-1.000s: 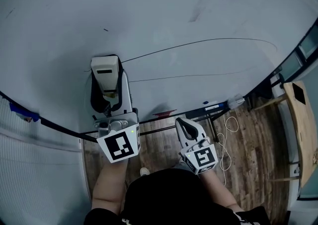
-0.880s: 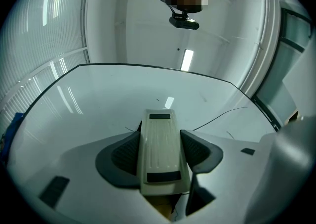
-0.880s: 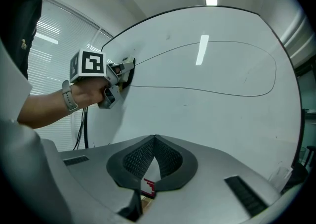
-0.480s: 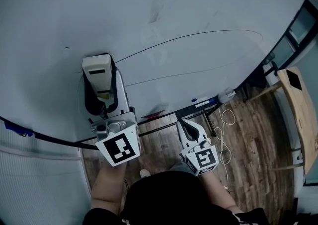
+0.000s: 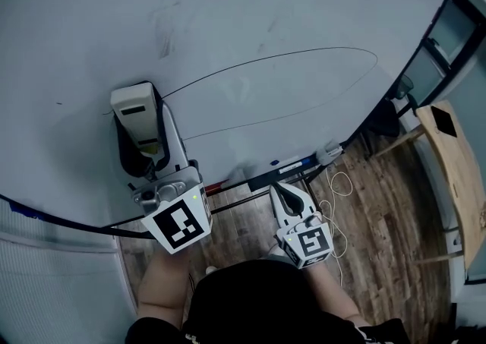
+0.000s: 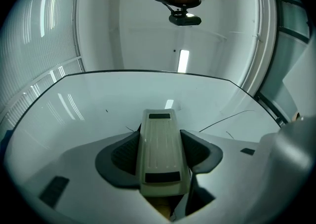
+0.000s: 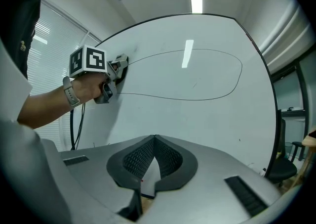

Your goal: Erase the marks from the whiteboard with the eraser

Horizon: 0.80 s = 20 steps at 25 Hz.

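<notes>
The whiteboard (image 5: 250, 8) carries a thin black loop mark (image 5: 334, 50) (image 7: 217, 52) that runs from its left part round to the right. My left gripper (image 5: 143, 134) (image 6: 160, 151) is shut on a cream eraser (image 5: 137, 118) (image 6: 159, 151), which lies against the board at the loop's left end. Short stray strokes (image 6: 224, 119) show just right of the eraser. My right gripper (image 5: 287, 197) (image 7: 154, 161) hangs below the board's lower edge, shut with nothing between its jaws. In the right gripper view I see the left gripper (image 7: 114, 72) held by a hand against the board.
Markers (image 5: 292, 162) lie on the board's tray at the lower edge. A white cable (image 5: 340, 198) trails over the wooden floor. A wooden table (image 5: 456, 175) stands at the right, and window blinds (image 5: 53, 274) are at the lower left.
The eraser and my left gripper have slid left and slightly up along the board. The right gripper has stayed put below the board's edge.
</notes>
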Tool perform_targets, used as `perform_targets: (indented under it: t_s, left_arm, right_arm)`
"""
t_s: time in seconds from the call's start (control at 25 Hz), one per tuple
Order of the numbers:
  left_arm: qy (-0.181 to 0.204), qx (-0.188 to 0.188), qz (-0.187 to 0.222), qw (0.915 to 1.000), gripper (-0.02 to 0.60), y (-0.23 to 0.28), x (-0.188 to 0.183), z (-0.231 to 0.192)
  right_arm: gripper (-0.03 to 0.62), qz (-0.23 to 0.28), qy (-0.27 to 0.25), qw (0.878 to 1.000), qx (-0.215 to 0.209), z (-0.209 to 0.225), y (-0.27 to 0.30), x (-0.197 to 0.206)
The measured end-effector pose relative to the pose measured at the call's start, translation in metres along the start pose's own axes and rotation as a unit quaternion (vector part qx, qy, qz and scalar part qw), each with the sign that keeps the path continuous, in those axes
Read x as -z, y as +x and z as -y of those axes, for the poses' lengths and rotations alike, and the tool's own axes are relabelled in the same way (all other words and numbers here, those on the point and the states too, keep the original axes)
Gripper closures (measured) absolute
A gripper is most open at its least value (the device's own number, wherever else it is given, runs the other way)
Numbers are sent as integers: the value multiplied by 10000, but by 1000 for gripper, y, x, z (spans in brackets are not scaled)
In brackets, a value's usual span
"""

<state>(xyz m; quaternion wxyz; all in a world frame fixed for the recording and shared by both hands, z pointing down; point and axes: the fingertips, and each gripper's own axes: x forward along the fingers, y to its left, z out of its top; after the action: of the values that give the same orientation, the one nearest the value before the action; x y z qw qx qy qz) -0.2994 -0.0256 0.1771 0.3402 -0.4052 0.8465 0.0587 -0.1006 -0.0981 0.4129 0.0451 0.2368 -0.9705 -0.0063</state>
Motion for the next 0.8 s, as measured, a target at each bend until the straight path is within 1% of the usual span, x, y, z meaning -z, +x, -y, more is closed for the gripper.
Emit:
perform_targets:
  t_s: [0.12, 0.24, 0.32, 0.44, 0.48, 0.56, 0.64, 0.8]
  left_arm:
    - [45, -117, 41, 9999, 325, 4, -5, 11]
    - [82, -108, 61, 9999, 325, 9, -9, 28]
    - [84, -98, 57, 9999, 325, 14, -12, 41]
    - [34, -134, 43, 9999, 325, 21, -19, 59]
    - [-3, -136, 24, 9999, 325, 23, -20, 66]
    - [-194, -113, -100, 9997, 325, 27, -23, 83]
    - [-234, -25, -162, 9996, 325, 31, -26, 100]
    - [-216, 4, -184, 9996, 325, 37, -30, 125]
  right_arm:
    - [568, -64, 62, 9999, 82, 20, -6, -2]
    - [568, -236, 132, 9994, 219, 42, -12, 2]
    - [568, -133, 77, 9998, 154, 51, -13, -3]
    - [568, -180, 85, 9995, 245, 69, -20, -6]
    - [568, -171, 64, 9995, 258, 76, -23, -7]
    - [568, -47, -14, 9998, 204, 86, -29, -10]
    - [568, 63, -35, 9999, 146, 95, -34, -10]
    - [568, 14, -3, 9994, 336, 119, -45, -13]
